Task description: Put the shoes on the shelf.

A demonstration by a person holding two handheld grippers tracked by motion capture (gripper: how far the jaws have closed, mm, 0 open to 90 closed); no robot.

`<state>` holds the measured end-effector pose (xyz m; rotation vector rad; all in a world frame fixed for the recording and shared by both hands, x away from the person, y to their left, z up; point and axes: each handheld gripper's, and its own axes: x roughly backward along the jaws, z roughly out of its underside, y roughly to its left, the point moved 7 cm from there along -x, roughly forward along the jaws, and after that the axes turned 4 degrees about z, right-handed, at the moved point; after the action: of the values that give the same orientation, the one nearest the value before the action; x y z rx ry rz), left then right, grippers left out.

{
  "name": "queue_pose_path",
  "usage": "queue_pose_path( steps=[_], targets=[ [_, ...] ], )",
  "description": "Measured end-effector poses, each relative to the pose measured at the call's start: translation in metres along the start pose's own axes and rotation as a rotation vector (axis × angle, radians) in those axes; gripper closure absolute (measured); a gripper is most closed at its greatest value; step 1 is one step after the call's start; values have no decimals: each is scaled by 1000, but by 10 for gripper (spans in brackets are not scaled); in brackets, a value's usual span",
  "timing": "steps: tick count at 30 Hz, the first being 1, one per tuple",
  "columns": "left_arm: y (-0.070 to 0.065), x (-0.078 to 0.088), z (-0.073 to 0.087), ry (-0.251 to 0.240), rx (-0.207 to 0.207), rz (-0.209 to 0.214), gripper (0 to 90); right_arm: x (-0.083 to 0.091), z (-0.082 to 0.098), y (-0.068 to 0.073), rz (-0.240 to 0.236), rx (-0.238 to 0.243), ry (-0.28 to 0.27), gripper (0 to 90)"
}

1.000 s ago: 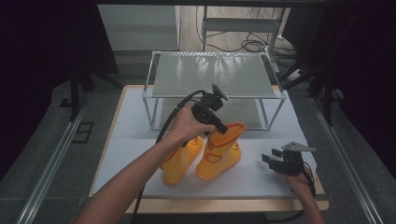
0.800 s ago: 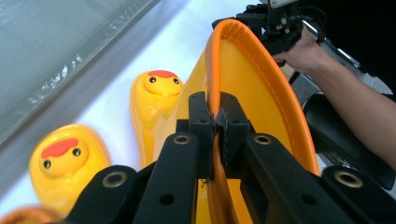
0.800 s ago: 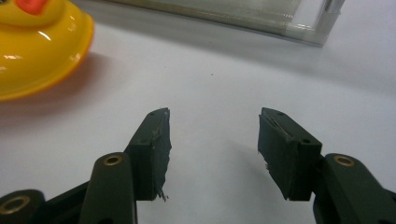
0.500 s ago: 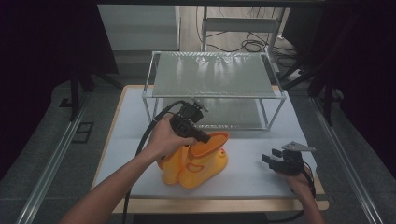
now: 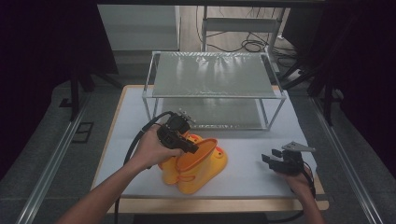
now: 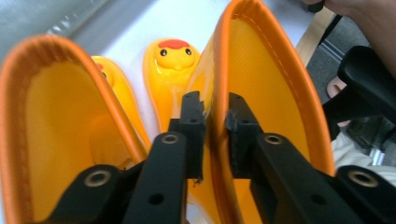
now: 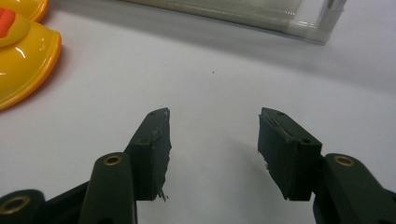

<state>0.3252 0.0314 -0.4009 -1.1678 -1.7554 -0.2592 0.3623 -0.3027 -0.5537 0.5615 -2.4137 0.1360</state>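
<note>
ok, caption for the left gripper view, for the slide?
Left gripper jaws straddling the rim of one yellow duck boot, just eased open.

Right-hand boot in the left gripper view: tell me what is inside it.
One finger of the left gripper reaches inside the right-hand boot, against its yellow lining; the other stays outside the wall. The boot's bottom is hidden by the fingers.

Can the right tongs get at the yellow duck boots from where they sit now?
Probably yes. The right tongs stand open and empty over bare white mat, with nothing between them and the yellow duck boots. The left tongs straddle one boot's cuff, so the near side looks free.
</note>
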Motion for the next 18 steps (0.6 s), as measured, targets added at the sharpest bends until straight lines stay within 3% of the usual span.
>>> queue_pose_path(
  steps=[4,5,6,13,18],
  targets=[
    [1,0,1,-23,12,17,740,0,0,-1,1,-8,-1,440],
    [0,1,0,-31,8,19,667,1,0,-1,2,-6,-2,440],
    [0,3,-2,-42,-1,18,667,1,0,-1,2,-6,-2,440],
    [-5,29,-12,-123,10,12,512,2,0,-3,2,-15,-3,440],
    [1,45,-10,-140,28,8,448,1,1,-3,2,-5,1,439]
  ],
)
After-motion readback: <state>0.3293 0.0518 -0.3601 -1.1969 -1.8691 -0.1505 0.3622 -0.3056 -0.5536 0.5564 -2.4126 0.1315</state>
